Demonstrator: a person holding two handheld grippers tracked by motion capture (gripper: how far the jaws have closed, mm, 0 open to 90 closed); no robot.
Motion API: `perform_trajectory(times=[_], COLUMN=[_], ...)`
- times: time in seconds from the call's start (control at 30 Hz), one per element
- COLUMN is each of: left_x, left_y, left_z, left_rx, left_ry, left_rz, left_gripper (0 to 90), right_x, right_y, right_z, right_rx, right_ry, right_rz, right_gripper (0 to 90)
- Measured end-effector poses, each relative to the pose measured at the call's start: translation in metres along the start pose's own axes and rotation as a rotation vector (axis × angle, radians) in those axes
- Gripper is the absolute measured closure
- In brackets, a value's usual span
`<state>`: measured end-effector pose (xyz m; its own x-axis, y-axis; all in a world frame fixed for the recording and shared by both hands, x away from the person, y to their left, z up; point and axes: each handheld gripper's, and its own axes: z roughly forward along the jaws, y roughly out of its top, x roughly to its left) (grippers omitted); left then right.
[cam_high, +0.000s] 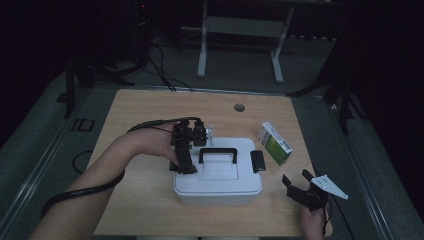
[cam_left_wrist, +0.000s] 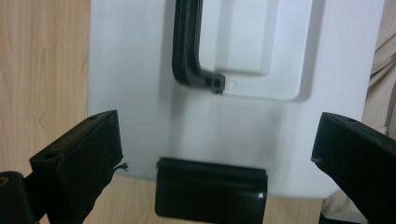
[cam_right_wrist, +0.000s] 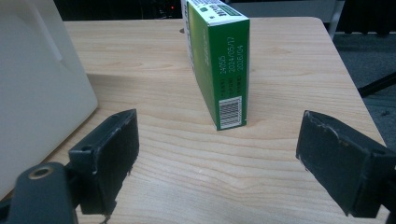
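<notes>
Pale wood table is carrying the white lidded box at its middle, lid down. The left claw is hovering wide over its left latch, likely to unclip it, while the right claw is waiting wide, facing the green carton standing right of the box.

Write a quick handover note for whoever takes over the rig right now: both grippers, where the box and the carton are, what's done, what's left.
Left gripper: open, above the left end of the white storage box, jaws either side of the left latch, not gripping it.
Right gripper: open, holding nothing, at the near right of the table, aimed at the green carton.
Carton stands on the table right of the box, untouched.
Box lid is down, black handle lying flat; right latch sticks out.
Likely left: release the left latch, open the lid, put the carton in.
</notes>
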<state>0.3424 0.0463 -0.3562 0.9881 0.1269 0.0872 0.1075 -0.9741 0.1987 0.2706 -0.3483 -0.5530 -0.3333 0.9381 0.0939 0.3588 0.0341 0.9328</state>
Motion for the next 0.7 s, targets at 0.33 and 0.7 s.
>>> perform_trajectory(times=[0.33,0.7], left_x=[0.002,0.007], left_y=[0.019,0.035], left_z=[0.003,0.009], left_rx=[0.008,-0.003], left_ry=[-0.002,-0.028], left_rz=[0.038,0.07], left_gripper=[2.5,16.5], right_x=[-0.001,-0.001], right_y=[0.0,0.0], right_z=[0.0,0.0], right_rx=[0.002,0.006], right_ry=[0.002,0.006], right_rz=[-0.001,0.002], right_gripper=[12.8,12.8])
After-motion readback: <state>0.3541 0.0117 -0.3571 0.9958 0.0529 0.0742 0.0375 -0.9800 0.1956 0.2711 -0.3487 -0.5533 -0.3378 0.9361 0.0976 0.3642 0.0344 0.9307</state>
